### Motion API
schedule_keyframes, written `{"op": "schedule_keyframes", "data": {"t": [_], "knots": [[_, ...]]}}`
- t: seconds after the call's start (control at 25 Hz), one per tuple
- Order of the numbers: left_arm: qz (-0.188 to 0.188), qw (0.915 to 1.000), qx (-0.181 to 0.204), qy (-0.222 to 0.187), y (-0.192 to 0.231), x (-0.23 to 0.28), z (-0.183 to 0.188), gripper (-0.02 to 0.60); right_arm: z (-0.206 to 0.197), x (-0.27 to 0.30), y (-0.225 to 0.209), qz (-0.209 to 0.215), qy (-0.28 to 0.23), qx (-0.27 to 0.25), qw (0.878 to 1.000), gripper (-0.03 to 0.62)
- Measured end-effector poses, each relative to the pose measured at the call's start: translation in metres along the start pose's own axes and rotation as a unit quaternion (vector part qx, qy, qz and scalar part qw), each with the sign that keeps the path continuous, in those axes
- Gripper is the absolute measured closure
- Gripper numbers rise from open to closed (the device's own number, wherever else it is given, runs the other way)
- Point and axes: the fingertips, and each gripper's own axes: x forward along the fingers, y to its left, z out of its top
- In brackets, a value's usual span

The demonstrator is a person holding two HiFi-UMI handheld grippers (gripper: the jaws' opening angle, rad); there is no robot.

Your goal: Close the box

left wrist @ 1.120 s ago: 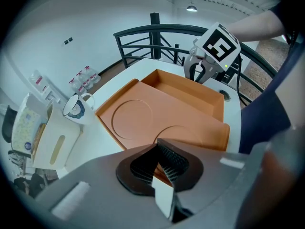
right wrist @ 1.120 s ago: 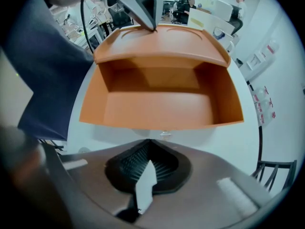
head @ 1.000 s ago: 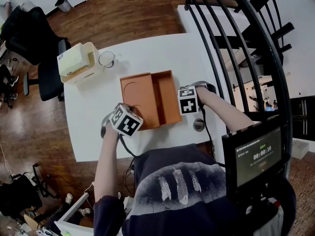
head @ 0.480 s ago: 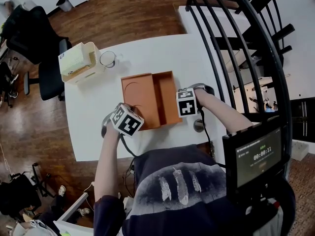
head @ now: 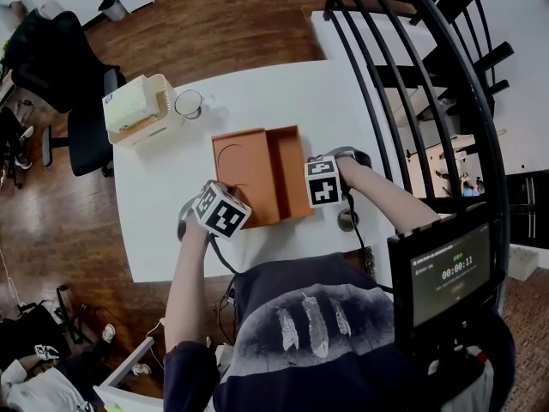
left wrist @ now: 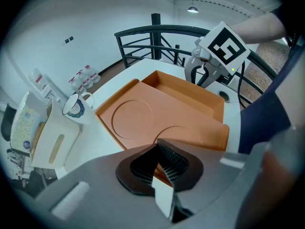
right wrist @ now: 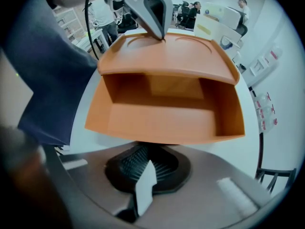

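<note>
Head view: right gripper has slid in from the table edge and now sits tight against the outer wall of the box. Left gripper hasn't moved and stays at the near corner of the lid. The orange box is still open mid-table, with the lid laid out to its left. The white table also carries a cream container and a cup at the far left corner. A wood floor lies beyond, with an office chair to the left and a dark stair railing to the right. Left gripper view: jaws are together with nothing visible between them, and the lid edge lies just past the tips. The right gripper's marker cube has edged in over the far wall. Right gripper view: jaws are together and empty. The box wall fills more of the frame than it did a second ago and now overlaps the jaw tips, so it's touching or nearly so. The left gripper's tips rest on the lid's far edge. People sit at desks in the background. My read: the right side is bracing the box and the left is set to lift the lid over. Closing hasn't started.
</note>
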Motion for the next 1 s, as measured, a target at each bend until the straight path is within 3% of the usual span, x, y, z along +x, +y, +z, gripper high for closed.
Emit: {"op": "schedule_keyframes", "data": {"t": [1.0], "knots": [[-0.009,0.9999,-0.003,-0.005,-0.004,-0.003,0.000,0.568,0.025,-0.002,0.000,-0.005,-0.018,-0.024,1.000,0.589]]}}
